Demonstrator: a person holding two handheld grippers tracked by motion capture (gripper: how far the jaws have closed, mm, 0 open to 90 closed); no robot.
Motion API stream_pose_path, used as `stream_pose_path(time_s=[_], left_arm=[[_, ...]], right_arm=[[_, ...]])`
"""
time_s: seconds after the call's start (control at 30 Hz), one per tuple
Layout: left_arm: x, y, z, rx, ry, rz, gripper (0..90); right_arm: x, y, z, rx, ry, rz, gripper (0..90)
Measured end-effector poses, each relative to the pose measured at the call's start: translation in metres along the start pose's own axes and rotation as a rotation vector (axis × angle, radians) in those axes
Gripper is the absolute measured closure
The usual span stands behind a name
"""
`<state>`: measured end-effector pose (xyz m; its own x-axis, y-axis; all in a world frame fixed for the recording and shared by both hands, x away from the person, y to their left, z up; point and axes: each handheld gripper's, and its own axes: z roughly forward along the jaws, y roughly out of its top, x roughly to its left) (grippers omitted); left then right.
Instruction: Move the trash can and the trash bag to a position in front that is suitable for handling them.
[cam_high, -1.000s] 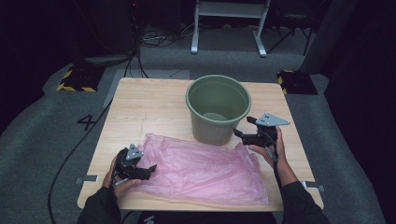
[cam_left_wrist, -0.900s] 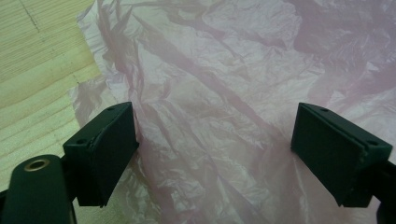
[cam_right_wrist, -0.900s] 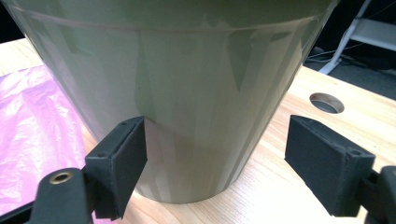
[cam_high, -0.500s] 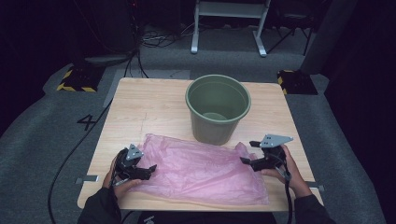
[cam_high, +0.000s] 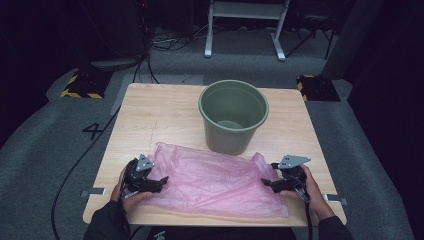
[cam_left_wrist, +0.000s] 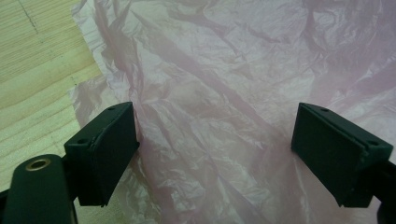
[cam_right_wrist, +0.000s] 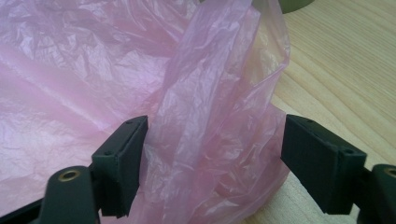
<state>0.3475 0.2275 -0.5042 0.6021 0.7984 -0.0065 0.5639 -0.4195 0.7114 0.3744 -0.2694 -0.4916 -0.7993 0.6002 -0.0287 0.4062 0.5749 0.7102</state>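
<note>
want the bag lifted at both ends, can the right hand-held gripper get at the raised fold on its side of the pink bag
Probably yes: the right hand-held gripper is open with the pink plastic bag's raised fold already between its jaws, nothing in the way.

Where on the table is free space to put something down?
Bare wood lies left of the green bucket, up to the table's far-left corner, and in a narrower strip right of it. The near half is crowded: the pink bag and both grippers cover it.

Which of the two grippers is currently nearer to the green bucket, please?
Right. The right gripper sits just below and right of the green bucket; the left gripper lies farther off, below and left.
</note>
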Motion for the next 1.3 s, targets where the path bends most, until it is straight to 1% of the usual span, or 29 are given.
stream_pose_path(time_s=[0.23,0.37,0.5,0.67,0.83,0.87,0.9,0.97,1.03,1.07,1.1,1.13,1.17,1.27,1.3], left_arm=[[0.000,0.000,0.000,0.000,0.000,0.000,13.9],[0.000,0.000,0.000,0.000,0.002,0.002,13.8],[0.000,0.000,0.000,-0.002,0.002,0.004,13.9],[-0.001,0.001,0.001,-0.001,0.003,0.002,13.8],[-0.004,0.005,0.004,0.002,0.000,-0.001,13.8],[-0.004,0.005,0.006,-0.004,-0.001,0.001,13.8],[-0.005,0.007,0.007,-0.002,0.000,0.006,13.9],[-0.006,0.009,0.009,0.000,-0.004,0.003,13.8],[-0.008,0.011,0.011,0.000,-0.004,0.007,13.9],[-0.009,0.012,0.013,-0.002,-0.003,0.005,13.9],[-0.009,0.014,0.014,0.001,-0.003,0.008,13.9],[-0.012,0.018,0.018,-0.002,-0.009,0.011,13.9],[-0.012,0.018,0.018,-0.002,-0.009,0.011,13.9],[-0.017,0.023,0.023,-0.001,-0.016,0.024,13.9],[-0.018,0.025,0.025,-0.002,-0.020,0.021,13.9]], right_arm=[[-0.001,-0.002,0.003,0.015,-0.001,0.002,25.6],[-0.004,-0.004,0.004,0.009,0.006,0.020,25.7],[-0.005,-0.004,0.004,0.009,0.011,0.025,25.5],[-0.007,-0.005,0.004,0.006,0.007,0.031,25.4],[-0.012,-0.006,0.003,0.005,-0.009,0.042,25.4],[-0.013,-0.006,0.003,0.006,-0.013,0.047,25.5],[-0.016,-0.007,0.002,0.004,-0.020,0.051,25.8],[-0.017,-0.007,0.002,0.004,-0.023,0.055,25.8],[-0.022,-0.008,0.002,-0.002,-0.029,0.060,26.3],[-0.028,-0.009,0.001,-0.003,-0.039,0.073,26.7],[-0.028,-0.009,0.001,-0.003,-0.039,0.073,26.7],[-0.033,-0.010,0.000,0.000,-0.053,0.084,26.9],[-0.033,-0.010,0.000,0.000,-0.053,0.084,26.9],[-0.043,-0.012,-0.003,0.005,-0.080,0.105,26.7],[-0.049,-0.014,-0.005,0.007,-0.095,0.120,26.7]])
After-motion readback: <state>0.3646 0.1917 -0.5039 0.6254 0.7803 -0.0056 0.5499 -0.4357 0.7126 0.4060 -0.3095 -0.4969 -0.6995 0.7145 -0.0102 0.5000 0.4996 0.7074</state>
